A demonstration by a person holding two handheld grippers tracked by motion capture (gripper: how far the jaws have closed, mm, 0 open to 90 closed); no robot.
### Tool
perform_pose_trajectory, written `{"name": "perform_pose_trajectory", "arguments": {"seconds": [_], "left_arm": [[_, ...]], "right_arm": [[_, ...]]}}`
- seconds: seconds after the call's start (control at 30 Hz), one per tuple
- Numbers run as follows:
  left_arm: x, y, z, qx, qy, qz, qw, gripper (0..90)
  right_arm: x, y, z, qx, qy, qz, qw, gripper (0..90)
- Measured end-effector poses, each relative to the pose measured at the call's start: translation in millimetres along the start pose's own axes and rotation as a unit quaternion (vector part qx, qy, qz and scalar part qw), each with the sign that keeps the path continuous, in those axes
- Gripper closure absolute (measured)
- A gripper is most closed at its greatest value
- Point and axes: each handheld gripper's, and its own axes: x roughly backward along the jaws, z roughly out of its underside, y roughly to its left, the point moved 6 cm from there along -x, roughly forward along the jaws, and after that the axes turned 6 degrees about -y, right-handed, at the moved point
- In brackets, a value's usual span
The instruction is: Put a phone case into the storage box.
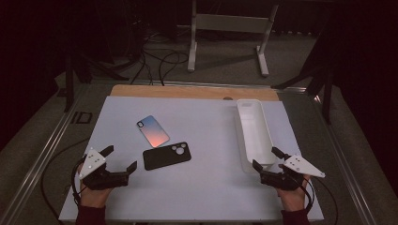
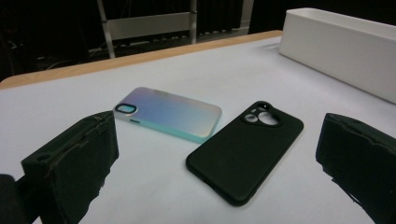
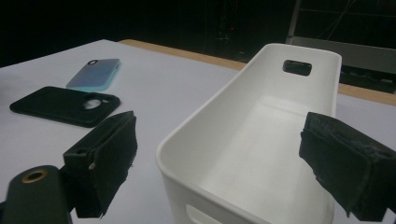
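Partly cut off: white bin (image 3: 261, 140) near end, both gripper views.

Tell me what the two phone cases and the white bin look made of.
Black case: probably soft rubber or silicone, since its surface is matte with no glare. Iridescent case: likely glossy hard plastic, with a pink-to-blue sheen. White bin: seemingly moulded plastic, smooth, with rounded corners and a cut-out handle.

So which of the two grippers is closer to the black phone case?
Left. The left gripper sits just to the left of the black phone case, jaws open toward it. The right gripper is well off to the case's right, at the near end of the white bin.
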Motion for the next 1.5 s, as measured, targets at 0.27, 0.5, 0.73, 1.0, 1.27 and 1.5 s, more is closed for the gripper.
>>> {"name": "perform_pose_trajectory", "arguments": {"seconds": [0.27,0.5,0.73,1.0,1.27,1.5], "left_arm": [[-12.4,-3.5,-12.1,-0.012,0.010,0.009,0.9998,0.0],[-25.9,-2.1,-21.3,-0.009,0.016,0.017,0.9997,0.0],[-40.3,-0.5,-30.7,-0.006,0.013,0.018,0.9997,0.0],[-59.3,-0.5,-39.7,-0.013,0.015,0.021,0.9996,0.0],[-82.1,-2.0,-49.3,-0.021,0.014,0.030,0.9992,0.0],[-98.8,3.3,-57.0,-0.021,0.019,0.028,0.9992,0.0]], "right_arm": [[-1.6,0.7,2.2,0.001,0.005,-0.001,1.0000,11.0],[-1.3,-0.1,2.3,-0.001,0.004,0.001,1.0000,11.0],[-2.5,0.7,2.6,0.000,0.005,0.001,1.0000,11.0],[-3.1,0.5,3.5,-0.001,0.007,0.000,1.0000,11.0],[-4.9,2.2,4.6,-0.001,0.008,-0.004,1.0000,11.0],[-4.7,1.7,4.5,-0.003,0.008,-0.004,1.0000,11.1]]}}
